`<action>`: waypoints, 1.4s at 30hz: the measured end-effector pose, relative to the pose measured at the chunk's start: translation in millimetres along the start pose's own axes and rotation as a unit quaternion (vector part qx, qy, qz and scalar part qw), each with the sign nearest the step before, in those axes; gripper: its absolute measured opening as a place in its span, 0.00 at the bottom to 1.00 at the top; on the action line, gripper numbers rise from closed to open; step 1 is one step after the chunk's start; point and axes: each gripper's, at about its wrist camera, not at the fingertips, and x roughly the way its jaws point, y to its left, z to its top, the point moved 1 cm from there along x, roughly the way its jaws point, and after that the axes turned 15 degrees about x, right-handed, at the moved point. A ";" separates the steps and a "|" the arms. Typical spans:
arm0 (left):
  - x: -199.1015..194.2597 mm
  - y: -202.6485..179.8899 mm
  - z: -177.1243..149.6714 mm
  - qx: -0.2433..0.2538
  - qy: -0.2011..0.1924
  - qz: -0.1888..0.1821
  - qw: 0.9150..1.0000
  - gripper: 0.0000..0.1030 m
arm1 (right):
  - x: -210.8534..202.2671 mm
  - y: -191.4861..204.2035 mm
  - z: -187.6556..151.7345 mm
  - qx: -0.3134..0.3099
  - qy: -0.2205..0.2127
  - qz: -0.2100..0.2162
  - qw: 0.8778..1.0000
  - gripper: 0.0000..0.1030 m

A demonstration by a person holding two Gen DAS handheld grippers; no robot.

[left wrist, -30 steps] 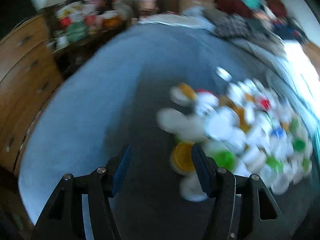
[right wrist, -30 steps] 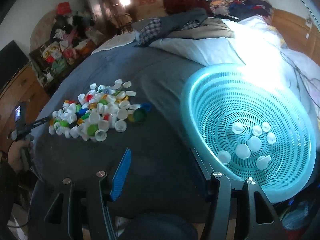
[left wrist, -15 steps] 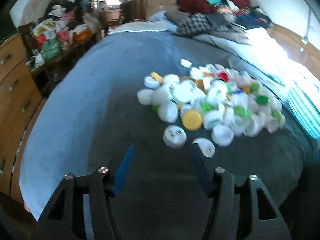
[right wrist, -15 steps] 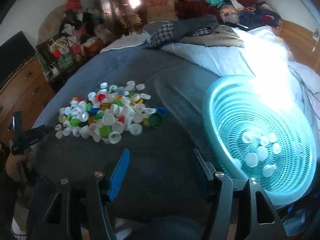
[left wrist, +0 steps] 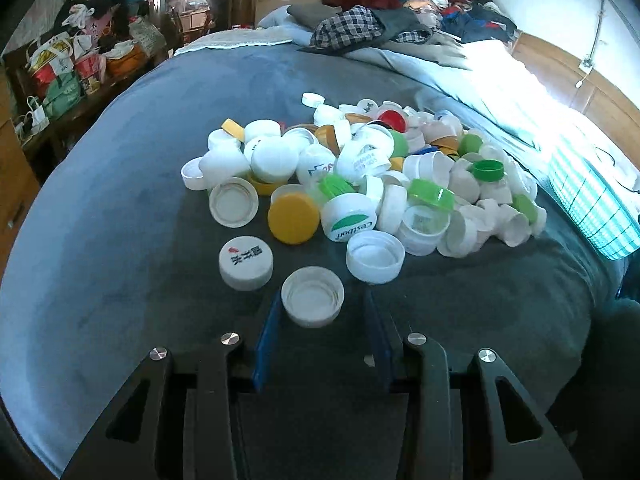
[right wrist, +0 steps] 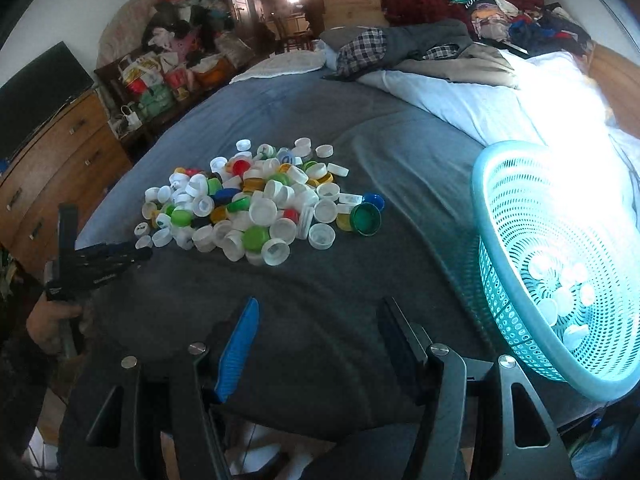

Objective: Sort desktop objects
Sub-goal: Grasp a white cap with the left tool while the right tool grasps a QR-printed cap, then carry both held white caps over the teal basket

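Observation:
A heap of plastic bottle caps (left wrist: 360, 172), mostly white with some green, yellow and red, lies on the dark grey bed cover. At its near edge, an upturned white cap (left wrist: 312, 296) sits between the fingers of my left gripper (left wrist: 322, 300). Those jaws are closing: the left pad is at the cap's edge and a gap remains on the right. My right gripper (right wrist: 319, 304) hangs open over bare cover with nothing between its fingers, short of the cap heap (right wrist: 260, 208). A teal basket (right wrist: 486, 216) at the right holds several white caps (right wrist: 560, 300).
A hand (right wrist: 48, 320) holds the left gripper (right wrist: 100, 260) at the bed's left edge. A wooden dresser (right wrist: 52, 160) and bags stand to the left. A white quilt (right wrist: 520, 92) and a heap of clothes (right wrist: 400, 48) lie at the far end of the bed.
The left gripper has come up to the heap's near edge and its jaws have narrowed around a white cap. In the right wrist view the heap is nearer and the basket has slid right.

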 end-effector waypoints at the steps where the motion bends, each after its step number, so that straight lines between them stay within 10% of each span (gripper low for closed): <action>1: 0.8 0.0 0.5 -0.002 -0.002 -0.001 1.000 0.33 | 0.6 0.6 -0.3 -0.001 0.002 0.002 1.000 0.64; 7: -18.4 -4.7 -5.1 -0.016 -0.024 -0.016 0.999 0.24 | 25.3 5.8 4.1 -0.018 0.021 0.025 0.999 0.36; 26: -15.4 -14.1 -3.3 -0.028 -0.013 -0.025 0.999 0.24 | 180.8 2.5 49.3 -0.032 0.089 -0.006 0.995 0.36; 42: -71.8 -78.0 64.5 0.006 -0.058 0.025 0.998 0.24 | 26.4 12.2 30.4 0.012 -0.067 -0.002 0.998 0.31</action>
